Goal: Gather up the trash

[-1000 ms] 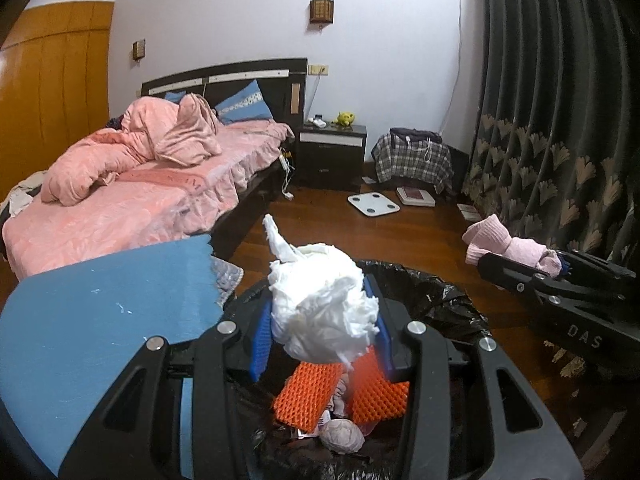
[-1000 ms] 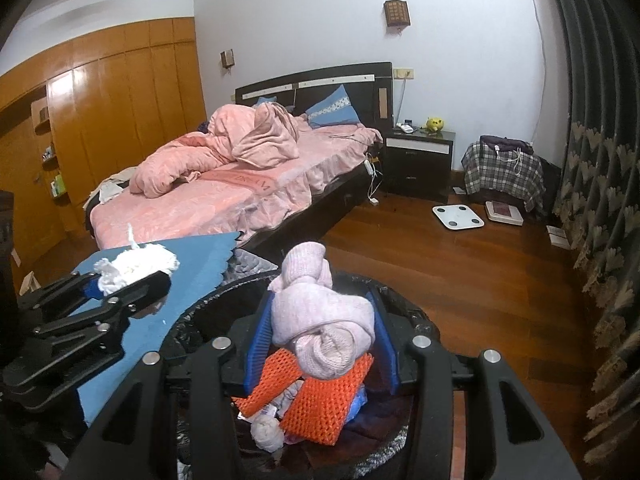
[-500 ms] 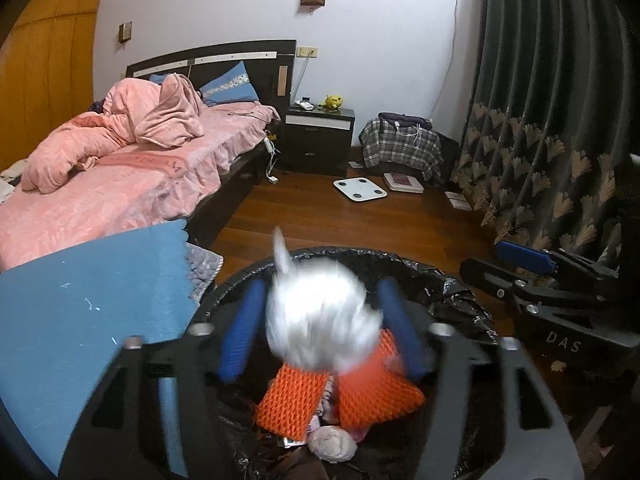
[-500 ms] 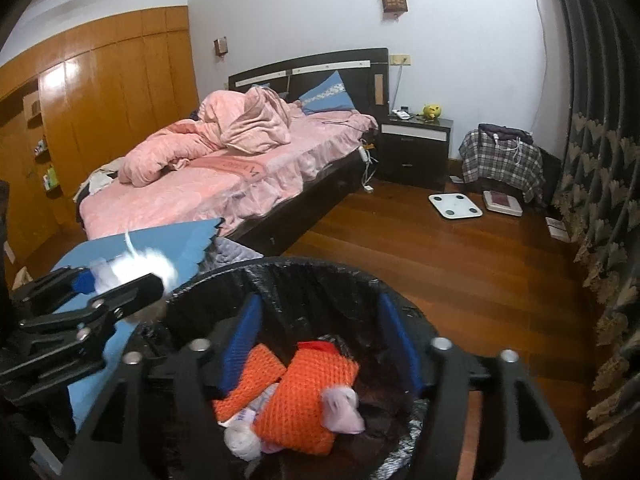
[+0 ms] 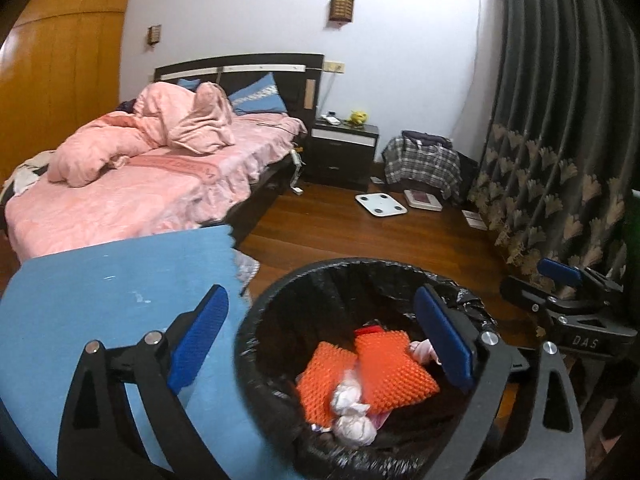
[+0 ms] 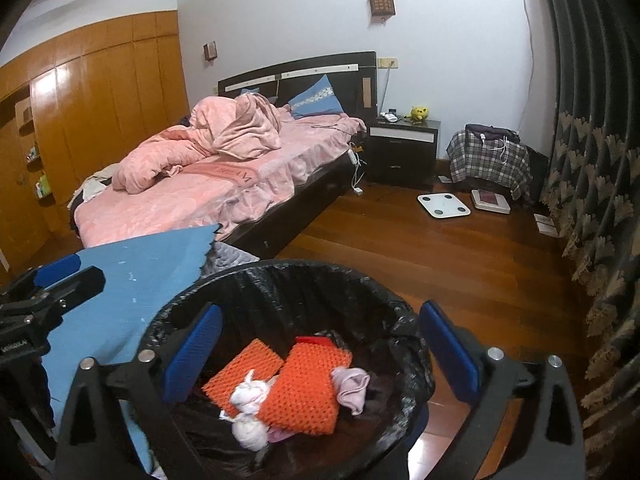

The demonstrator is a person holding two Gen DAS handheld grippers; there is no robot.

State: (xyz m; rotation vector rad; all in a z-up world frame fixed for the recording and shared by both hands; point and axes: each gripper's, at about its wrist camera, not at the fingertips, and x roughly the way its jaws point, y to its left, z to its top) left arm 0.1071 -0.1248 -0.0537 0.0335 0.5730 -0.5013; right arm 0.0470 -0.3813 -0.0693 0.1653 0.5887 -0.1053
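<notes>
From the left wrist camera, the left gripper (image 5: 320,334) is spread wide with nothing between its ribbed blue pads (image 5: 198,336), which sit on glossy black plastic arms with silver rivets. Below it stands the trash bin (image 5: 256,312), round and lined with a crinkled, shiny black bag. One pad hangs outside the bin's rim, over a flat matte blue mat (image 5: 100,300) with a jagged edge; the other hangs over the bin's mouth. Inside the bin lie two orange foam nets (image 5: 384,364) with a bumpy mesh texture, a crumpled white tissue wad (image 5: 352,408) on top of them, and a soft pink sock (image 5: 424,350) against the far side of the nets. Beyond the bin, to the side away from the mat, the right gripper (image 5: 560,276) shows as a black frame with one blue pad; from here its jaw state cannot be told.

From the right wrist camera, the right gripper (image 6: 320,344) is likewise wide open and empty, both blue pads (image 6: 450,354) over the bin's (image 6: 280,270) mouth. In the bin, the orange nets (image 6: 308,384) overlap, the knotted white tissue (image 6: 250,412) lies at their near edge, and the fuzzy pink sock (image 6: 352,386) is bunched beside the larger net. Over the mat (image 6: 152,264) next to the bin, the left gripper (image 6: 60,276) appears side-on. Past the bin, polished wooden floor (image 6: 440,256) runs to a bed (image 6: 224,184) heaped with rumpled pink bedding.
</notes>
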